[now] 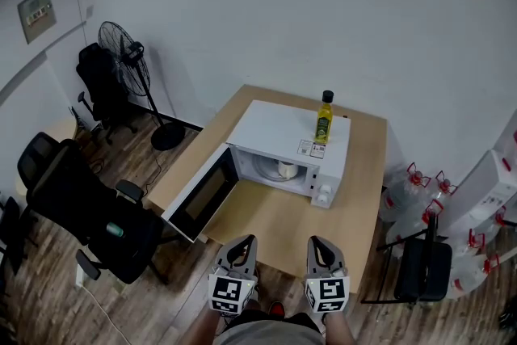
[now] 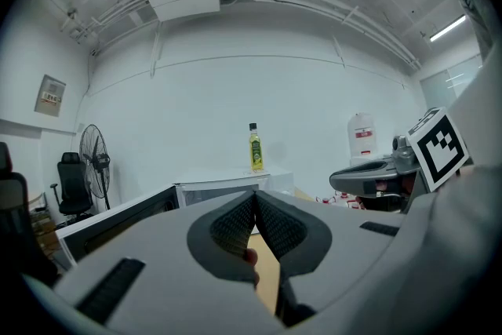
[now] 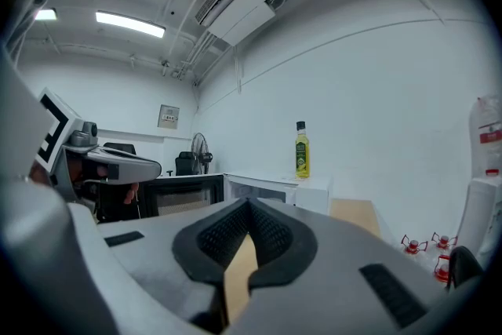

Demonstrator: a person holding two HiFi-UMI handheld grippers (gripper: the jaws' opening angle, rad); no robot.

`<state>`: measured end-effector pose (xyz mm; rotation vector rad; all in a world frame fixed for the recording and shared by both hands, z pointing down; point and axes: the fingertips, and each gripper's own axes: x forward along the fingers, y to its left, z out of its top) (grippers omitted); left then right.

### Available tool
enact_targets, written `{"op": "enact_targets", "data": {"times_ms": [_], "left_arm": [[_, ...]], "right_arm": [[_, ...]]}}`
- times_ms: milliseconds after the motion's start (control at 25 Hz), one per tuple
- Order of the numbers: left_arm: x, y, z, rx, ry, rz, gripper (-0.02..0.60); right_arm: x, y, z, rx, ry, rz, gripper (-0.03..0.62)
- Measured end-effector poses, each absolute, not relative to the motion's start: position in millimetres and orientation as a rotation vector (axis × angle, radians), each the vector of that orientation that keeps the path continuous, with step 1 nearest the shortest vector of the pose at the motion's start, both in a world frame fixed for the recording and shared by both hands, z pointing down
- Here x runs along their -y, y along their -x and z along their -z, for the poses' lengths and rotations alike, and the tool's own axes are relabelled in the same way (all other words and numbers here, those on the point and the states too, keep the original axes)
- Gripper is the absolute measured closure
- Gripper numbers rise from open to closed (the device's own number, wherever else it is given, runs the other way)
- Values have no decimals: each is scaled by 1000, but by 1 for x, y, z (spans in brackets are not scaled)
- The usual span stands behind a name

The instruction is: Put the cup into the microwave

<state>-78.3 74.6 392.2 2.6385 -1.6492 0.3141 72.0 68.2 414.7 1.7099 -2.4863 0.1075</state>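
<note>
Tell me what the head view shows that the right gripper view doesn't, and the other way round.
Head view only: the cup standing inside the microwave's cavity, and the knobs on its front panel. Right gripper view only: the right gripper's jaws closed together with nothing between them, plus ceiling lights and an air conditioner. Both: the microwave with its door swung open, the bottle on top of it, the fan, the wooden table, and the left gripper.
</note>
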Motion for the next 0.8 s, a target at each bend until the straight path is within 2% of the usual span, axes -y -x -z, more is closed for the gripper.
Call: {"op": "enact_targets", "data": {"times_ms": [800], "left_arm": [[-93, 74, -380, 1663, -2649, -323, 558]], "right_arm": [[-85, -72, -404, 2524, -1712, -80, 576]]}}
